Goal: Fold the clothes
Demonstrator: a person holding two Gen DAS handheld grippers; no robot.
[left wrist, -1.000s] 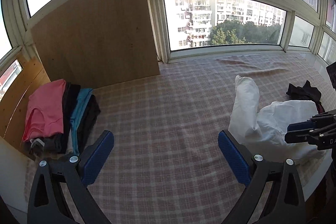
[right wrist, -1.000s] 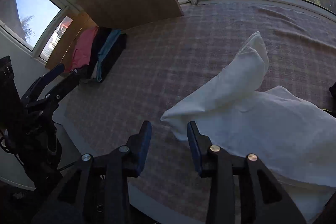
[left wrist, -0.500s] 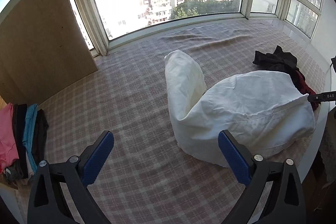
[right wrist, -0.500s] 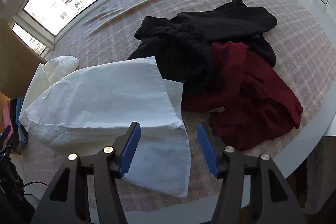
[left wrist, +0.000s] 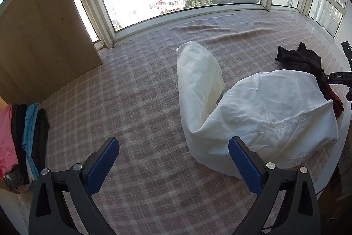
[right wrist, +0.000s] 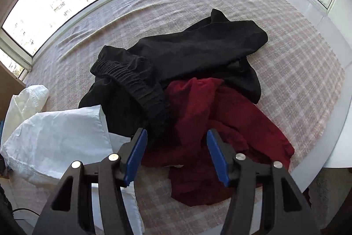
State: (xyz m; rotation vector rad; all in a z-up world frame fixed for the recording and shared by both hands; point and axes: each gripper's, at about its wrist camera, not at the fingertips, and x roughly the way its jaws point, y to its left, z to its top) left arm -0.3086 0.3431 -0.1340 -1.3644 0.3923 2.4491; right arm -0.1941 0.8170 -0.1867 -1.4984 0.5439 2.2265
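Observation:
A crumpled white garment [left wrist: 259,116] lies on the plaid-covered surface [left wrist: 136,89], bent in an L shape; it also shows in the right wrist view [right wrist: 55,140] at the left. My left gripper [left wrist: 173,160] is open and empty, hovering just left of its near end. A black garment [right wrist: 176,58] with an elastic waistband lies partly over a dark red garment [right wrist: 220,124]. My right gripper [right wrist: 177,155] is open and empty, just above the red garment's near edge. The black and red pile shows in the left wrist view [left wrist: 303,58] at far right.
A stack of folded clothes [left wrist: 22,142], pink, black, blue and grey, lies at the left edge. A wooden board [left wrist: 44,36] leans against the window at back left. Windows ring the surface. Its white front rim [right wrist: 330,136] curves along the right.
The left gripper swung right from the folded stack toward the white garment. The right gripper swung from the white garment to the black and red pile and opened wider.

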